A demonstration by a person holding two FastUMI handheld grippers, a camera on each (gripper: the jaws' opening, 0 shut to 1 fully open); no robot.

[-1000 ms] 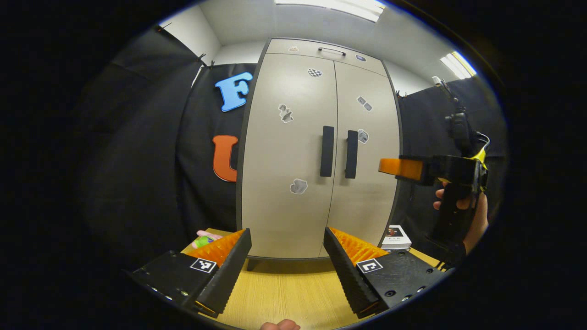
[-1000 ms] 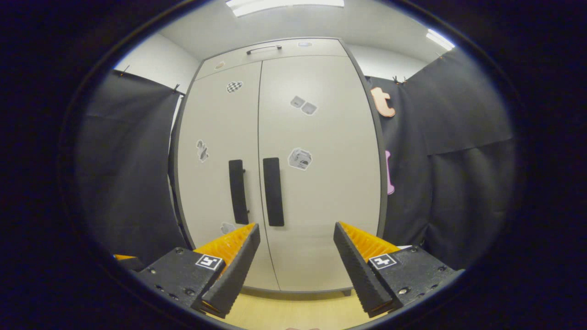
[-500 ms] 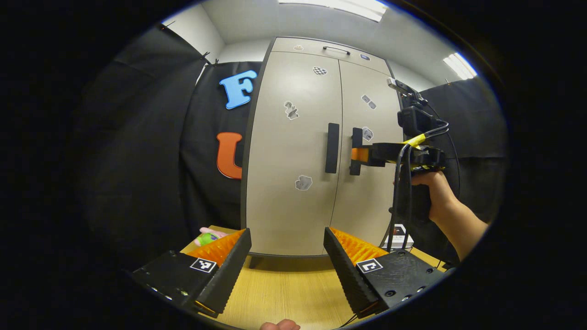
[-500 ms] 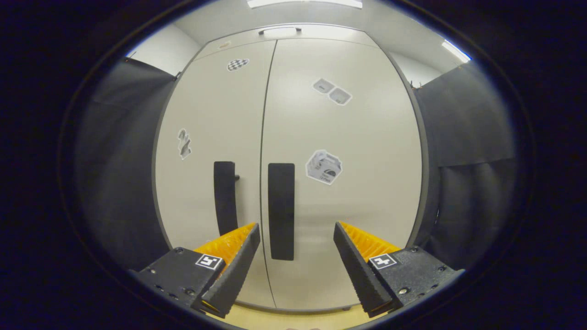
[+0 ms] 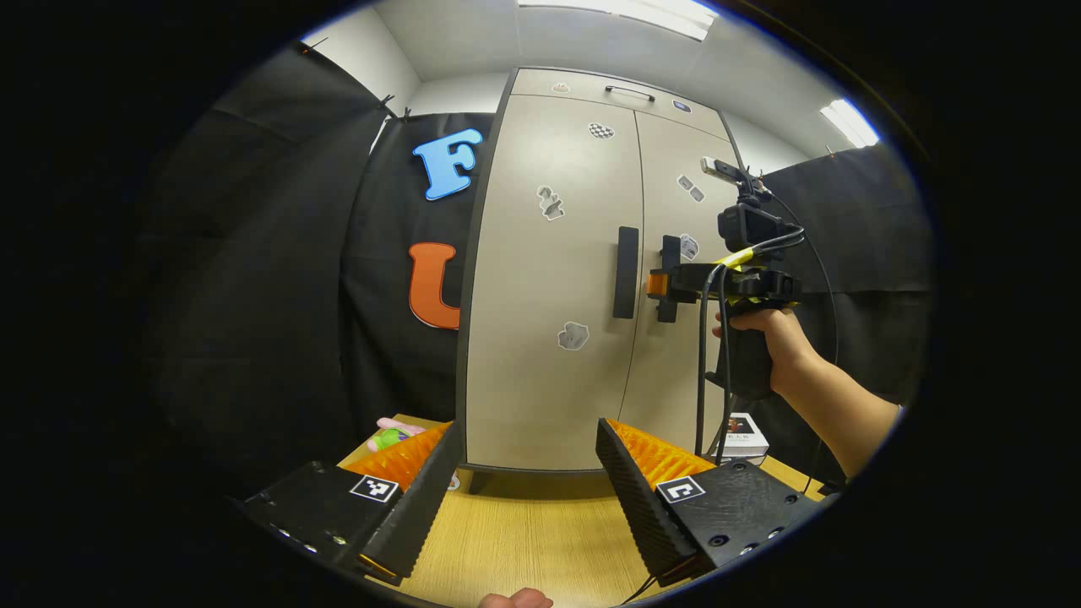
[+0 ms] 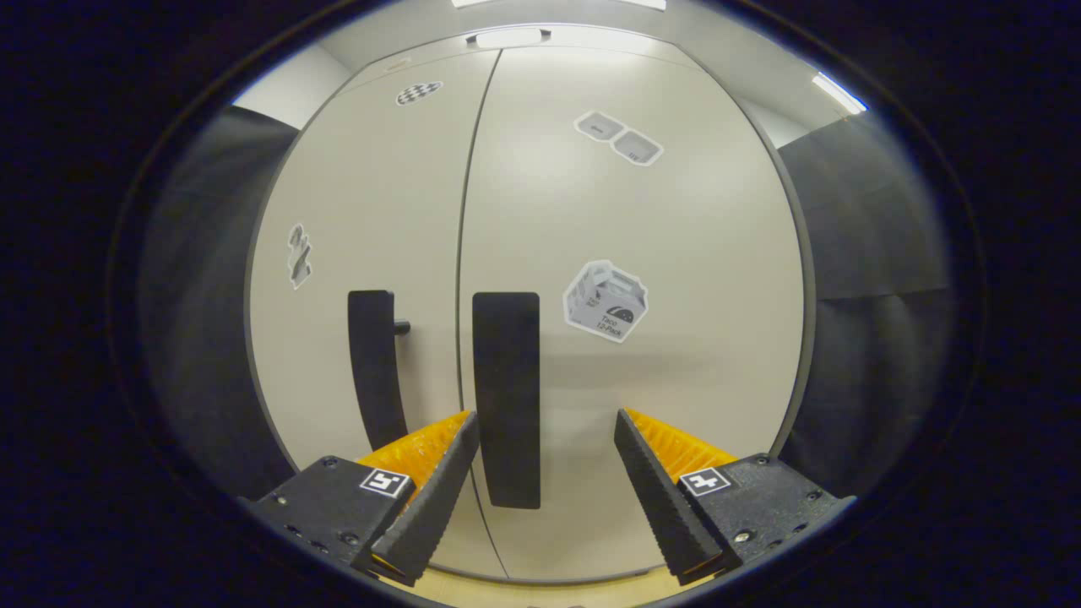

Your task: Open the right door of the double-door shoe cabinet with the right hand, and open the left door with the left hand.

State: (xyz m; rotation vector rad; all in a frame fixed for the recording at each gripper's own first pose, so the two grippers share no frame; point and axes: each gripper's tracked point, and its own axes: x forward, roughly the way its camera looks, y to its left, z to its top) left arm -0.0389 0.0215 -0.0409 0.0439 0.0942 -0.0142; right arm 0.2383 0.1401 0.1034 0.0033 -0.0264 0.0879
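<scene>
R gripper (image 6: 545,473) jaws wide, R door handle (image 6: 505,397) at 11 o'clock, off-centre; risk: closing missed it. L gripper (image 5: 528,494) jaws wide, well back.

right hand-held gripper (image 6: 546,473) moved closer to right door handle (image 6: 505,397), jaws apart around it

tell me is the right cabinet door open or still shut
Shut. The right door sits flush with the left door, only a thin seam between them, and the right gripper is open around the right handle.
</scene>
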